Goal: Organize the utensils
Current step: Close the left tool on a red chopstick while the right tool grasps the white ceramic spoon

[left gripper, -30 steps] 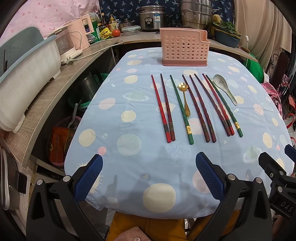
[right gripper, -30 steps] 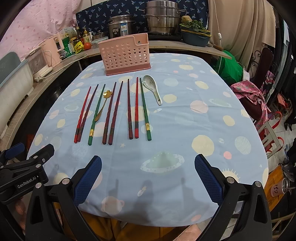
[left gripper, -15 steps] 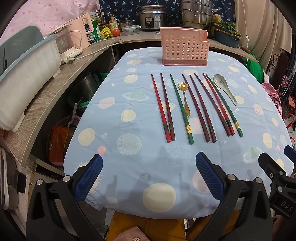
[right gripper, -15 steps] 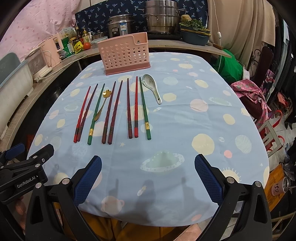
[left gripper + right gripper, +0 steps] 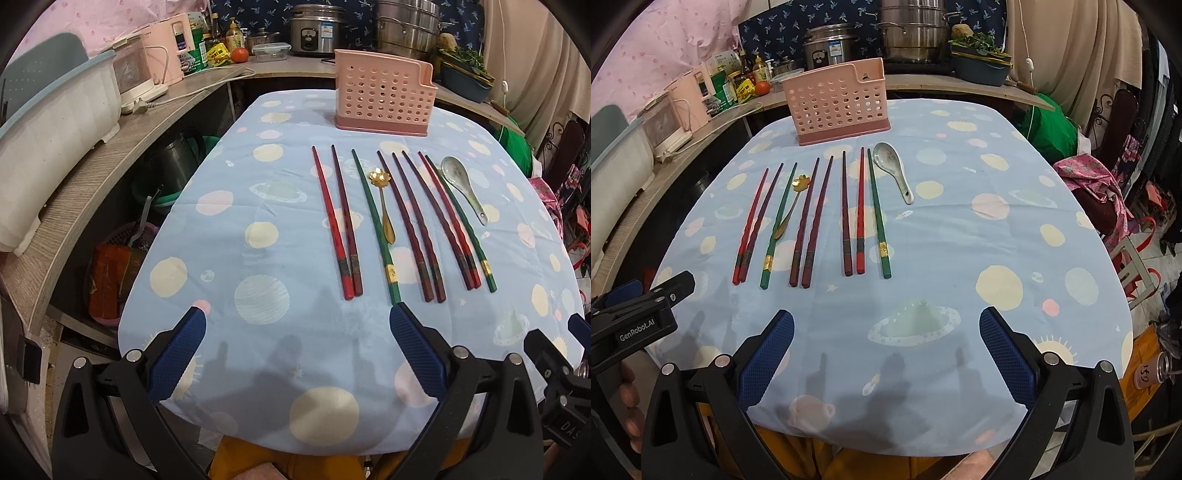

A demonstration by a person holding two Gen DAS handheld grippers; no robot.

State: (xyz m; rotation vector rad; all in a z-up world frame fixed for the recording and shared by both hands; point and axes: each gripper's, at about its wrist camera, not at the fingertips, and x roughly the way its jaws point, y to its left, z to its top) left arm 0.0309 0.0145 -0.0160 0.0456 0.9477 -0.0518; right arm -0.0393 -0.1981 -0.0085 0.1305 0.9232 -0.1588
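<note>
Chopsticks lie in a row across the pale blue planet-print tablecloth (image 5: 221, 266), tips toward the far edge; at the left, a pair of red and dark lacquered chopsticks (image 5: 338, 221) lies side by side, butts touching; just beside it a single green chopstick with a gold band (image 5: 375, 221) runs alongside a small gold flower-bowled spoon (image 5: 382, 201), whose handle touches or overlaps the green stick; next, a pair of dark maroon twisted chopsticks (image 5: 412, 225); then a second dark and red pair (image 5: 441, 218), close against another green gold-banded chopstick (image 5: 460, 221); at the far right end, a white ceramic soup spoon (image 5: 461, 184), bowl up, near that green stick. Behind the row, apart from it, stands a pink perforated plastic utensil holder (image 5: 384, 98), upright near the table's far edge. The left gripper (image 5: 295, 354) hovers over the near edge, blue-padded fingers spread wide, nothing between them; the right gripper (image 5: 886, 354) sits beside it, equally spread and empty, over a ringed-planet print.
</note>
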